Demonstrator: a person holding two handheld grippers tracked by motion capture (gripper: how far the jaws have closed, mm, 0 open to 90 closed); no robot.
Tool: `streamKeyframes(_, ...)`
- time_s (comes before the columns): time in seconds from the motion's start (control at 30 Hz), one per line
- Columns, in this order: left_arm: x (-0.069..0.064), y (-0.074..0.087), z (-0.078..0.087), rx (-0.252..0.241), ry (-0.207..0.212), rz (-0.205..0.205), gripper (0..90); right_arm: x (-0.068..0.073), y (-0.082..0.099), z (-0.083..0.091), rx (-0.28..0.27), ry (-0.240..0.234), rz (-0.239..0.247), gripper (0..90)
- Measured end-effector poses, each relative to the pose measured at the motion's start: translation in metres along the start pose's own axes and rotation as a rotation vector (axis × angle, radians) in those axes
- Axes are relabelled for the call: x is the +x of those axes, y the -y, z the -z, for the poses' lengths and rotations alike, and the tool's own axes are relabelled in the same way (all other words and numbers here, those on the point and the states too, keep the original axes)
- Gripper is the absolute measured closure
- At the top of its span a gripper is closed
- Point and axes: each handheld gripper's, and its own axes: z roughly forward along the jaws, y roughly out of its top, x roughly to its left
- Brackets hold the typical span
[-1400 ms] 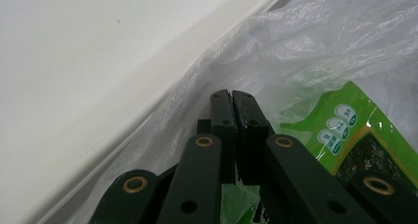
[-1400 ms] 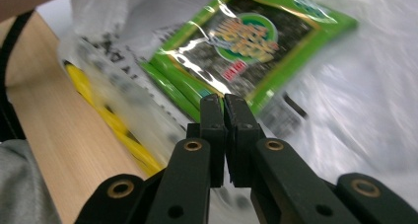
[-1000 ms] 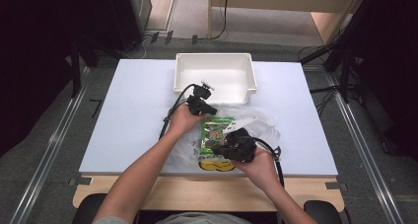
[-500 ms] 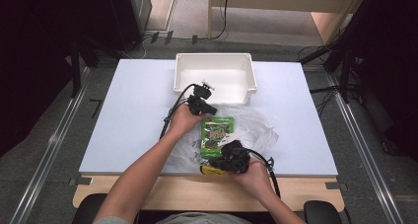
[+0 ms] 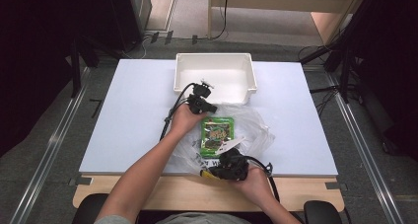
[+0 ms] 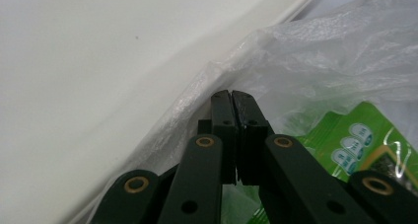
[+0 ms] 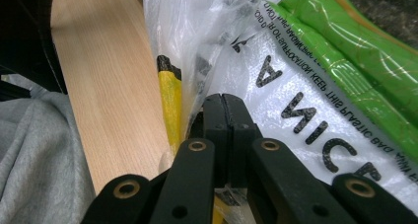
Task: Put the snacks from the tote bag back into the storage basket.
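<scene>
The pale counter (image 5: 128,125) carries a white tray (image 5: 215,61) at its 12 o'clock edge. A clear plastic bag (image 5: 251,130) with a green packet (image 5: 216,132) lies toward 6 o'clock.

The snack packet (image 5: 216,134) lies inside the plastic bag (image 5: 256,130) on the table (image 5: 128,115); the tray (image 5: 215,61) stands behind.

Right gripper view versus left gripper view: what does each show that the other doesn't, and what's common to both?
Right gripper view alone: black warning print on the plastic bag, a yellow-and-black strip beside the bag, the wooden table edge and a grey sleeve. Left gripper view alone: the white bin wall close by, and white label shapes on the green packet. Shared: a shut gripper, right gripper and left gripper, at the clear plastic bag holding the green packet.
</scene>
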Motion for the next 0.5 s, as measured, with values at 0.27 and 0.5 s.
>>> streamKeyframes(0.27,-0.005,-0.002,0.009,-0.021,0.044,0.008,84.4,-0.006,-0.01,0.012,-0.056,0.033,0.006,80.3)
streamKeyframes(0.5,-0.011,-0.003,0.021,-0.008,0.059,-0.018,75.2,-0.011,-0.015,0.026,-0.066,0.069,0.002,73.9)
